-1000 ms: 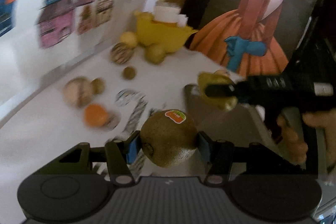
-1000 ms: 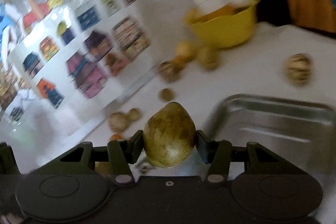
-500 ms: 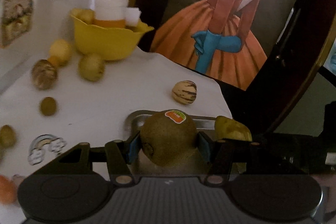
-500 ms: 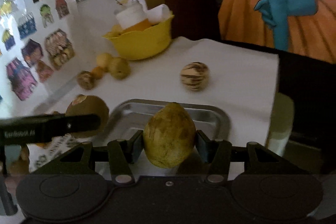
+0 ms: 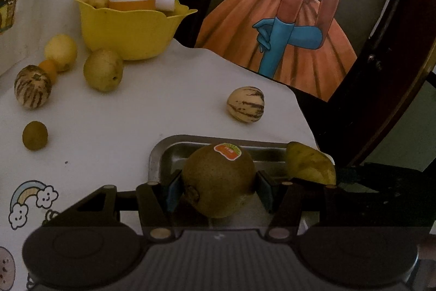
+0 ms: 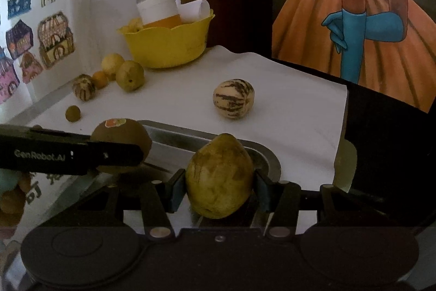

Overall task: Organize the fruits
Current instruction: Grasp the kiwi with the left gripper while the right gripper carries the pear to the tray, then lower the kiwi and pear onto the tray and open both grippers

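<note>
The white table [image 6: 286,100] is filling far more of both my views than a second ago, when wall stickers crowded the frames. The yellow bowl [image 5: 128,29] is sitting at the back, now sharp rather than smeared. The metal tray [image 5: 169,149] is lying directly under my fingers, where before it was off to one side. My left gripper [image 5: 218,188] is staying clamped on the brown kiwi [image 5: 218,182] with the orange sticker, hanging over the tray's near end. My right gripper [image 6: 219,188] is staying clamped on the yellow-green pear [image 6: 219,176], over the tray's right part. A striped melon [image 6: 233,98] is resting beyond the tray, a small brown fruit [image 5: 35,135] well left.
</note>
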### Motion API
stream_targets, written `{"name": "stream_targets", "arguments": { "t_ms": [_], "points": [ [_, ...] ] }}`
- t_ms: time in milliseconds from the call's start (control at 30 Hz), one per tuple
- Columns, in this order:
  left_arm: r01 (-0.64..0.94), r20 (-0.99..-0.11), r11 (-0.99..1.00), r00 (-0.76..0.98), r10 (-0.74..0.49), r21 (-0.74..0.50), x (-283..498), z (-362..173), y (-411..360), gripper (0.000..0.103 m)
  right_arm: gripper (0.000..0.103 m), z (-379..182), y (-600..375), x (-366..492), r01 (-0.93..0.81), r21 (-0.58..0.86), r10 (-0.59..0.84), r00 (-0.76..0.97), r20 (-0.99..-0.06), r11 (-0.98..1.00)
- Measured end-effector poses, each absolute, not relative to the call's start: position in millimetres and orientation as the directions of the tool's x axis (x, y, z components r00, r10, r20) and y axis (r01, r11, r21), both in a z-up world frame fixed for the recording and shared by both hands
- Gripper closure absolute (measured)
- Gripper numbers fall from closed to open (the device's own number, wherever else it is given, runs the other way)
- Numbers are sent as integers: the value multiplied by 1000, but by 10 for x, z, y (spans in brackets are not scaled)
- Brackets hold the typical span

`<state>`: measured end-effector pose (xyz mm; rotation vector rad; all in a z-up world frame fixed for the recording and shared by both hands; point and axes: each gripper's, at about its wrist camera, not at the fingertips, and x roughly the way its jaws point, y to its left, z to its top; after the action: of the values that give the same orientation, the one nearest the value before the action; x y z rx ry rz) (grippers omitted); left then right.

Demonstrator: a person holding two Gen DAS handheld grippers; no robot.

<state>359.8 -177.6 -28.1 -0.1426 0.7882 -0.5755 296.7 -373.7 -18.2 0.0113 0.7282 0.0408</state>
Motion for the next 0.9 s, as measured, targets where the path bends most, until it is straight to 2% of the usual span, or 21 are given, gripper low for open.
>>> {"name": "stream_targets", "arguments": {
  "t_ms": [367, 467, 700, 900],
  "points": [
    [418, -646, 845, 551, -527, -333, 3644, -361, -1775, 41, 48, -241, -3686, 2963, -33, -9, 19, 762, -647, 999],
    [414, -651, 843, 542, -532, -344, 3656, -361, -1765, 41, 45, -236, -3660, 2950, -40, -43, 3, 767, -642, 998],
    [397, -621, 831, 553, -555, -389, 3580, -256, -1701, 16, 21, -161, -3637, 2770, -70, -64, 15, 784, -621, 995],
    [389, -592, 838, 594, -546, -383, 3321, -87, -1554, 6, 14, 5, -3586, 2508, -83, -54, 36, 814, -579, 995]
  ]
}}
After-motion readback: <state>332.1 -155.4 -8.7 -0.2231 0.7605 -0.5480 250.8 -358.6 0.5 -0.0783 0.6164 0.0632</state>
